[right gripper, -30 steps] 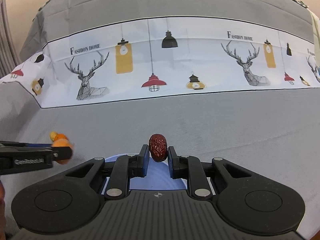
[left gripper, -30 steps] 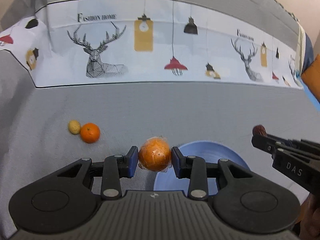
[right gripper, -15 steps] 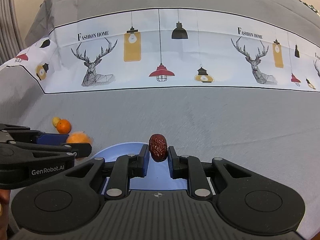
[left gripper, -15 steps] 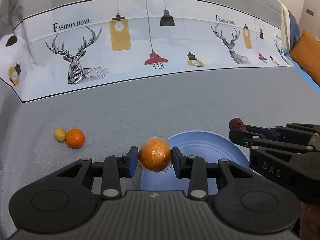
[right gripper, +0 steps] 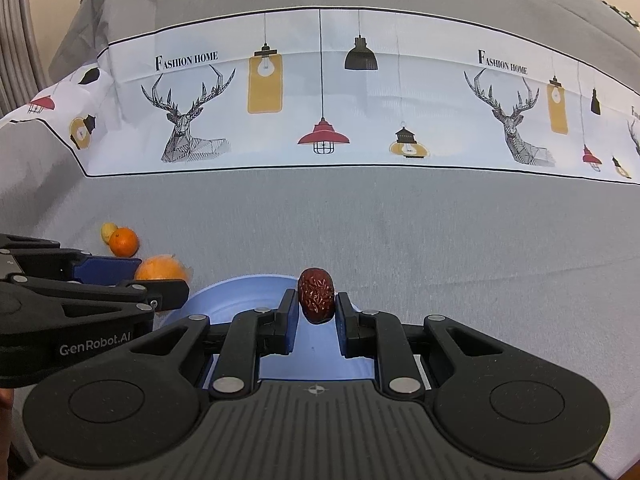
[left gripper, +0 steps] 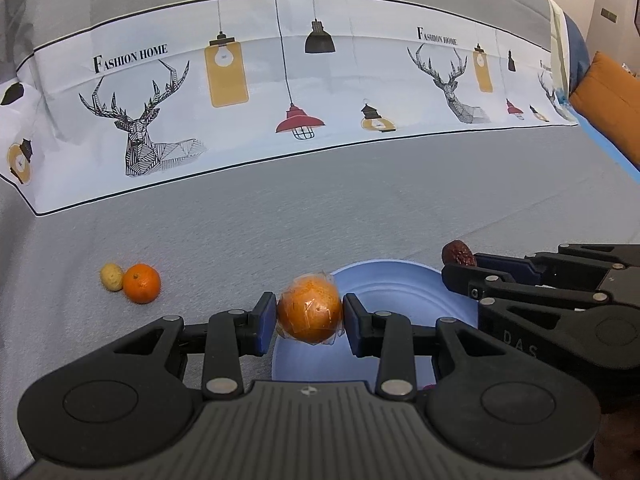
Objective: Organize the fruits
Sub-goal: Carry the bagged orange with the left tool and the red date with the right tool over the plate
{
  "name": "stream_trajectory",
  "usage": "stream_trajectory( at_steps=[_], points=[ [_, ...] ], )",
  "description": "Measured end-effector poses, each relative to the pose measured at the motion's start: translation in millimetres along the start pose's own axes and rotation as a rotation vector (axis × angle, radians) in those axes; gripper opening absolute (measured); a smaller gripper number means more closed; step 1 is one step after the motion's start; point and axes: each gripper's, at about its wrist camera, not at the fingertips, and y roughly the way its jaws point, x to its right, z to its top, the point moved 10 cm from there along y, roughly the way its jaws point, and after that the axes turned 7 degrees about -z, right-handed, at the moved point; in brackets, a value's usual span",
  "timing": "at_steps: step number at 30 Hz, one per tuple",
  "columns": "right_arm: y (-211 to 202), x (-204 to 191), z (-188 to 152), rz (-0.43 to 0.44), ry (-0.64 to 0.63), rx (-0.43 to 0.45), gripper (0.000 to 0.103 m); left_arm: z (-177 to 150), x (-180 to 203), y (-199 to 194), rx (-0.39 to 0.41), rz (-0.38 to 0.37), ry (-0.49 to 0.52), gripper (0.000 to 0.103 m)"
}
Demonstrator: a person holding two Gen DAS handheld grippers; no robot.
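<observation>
Left gripper [left gripper: 309, 317], clamped on the plastic-wrapped orange [left gripper: 309, 309], has swung in from the bare cloth over the last second and now hangs over the near-left rim of the blue plate [left gripper: 404, 296]; right gripper [right gripper: 316, 303], pinching the red date [right gripper: 316, 295], holds over the plate's right side. Judged: both fruits are placed for release. The two grippers sit near each other over the plate, so room is tight there; the grey cloth [left gripper: 320, 216] beyond lies open, small orange [left gripper: 141, 283] and yellow fruit [left gripper: 111, 277] well left.
</observation>
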Motion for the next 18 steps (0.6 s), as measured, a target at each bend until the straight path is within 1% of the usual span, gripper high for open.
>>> stream_trajectory(
  at_steps=[18],
  points=[
    [1.0,-0.7,-2.6,0.001,0.001,-0.004,0.021,1.0,3.0,-0.3,0.011,-0.017,0.002,0.040]
  ],
)
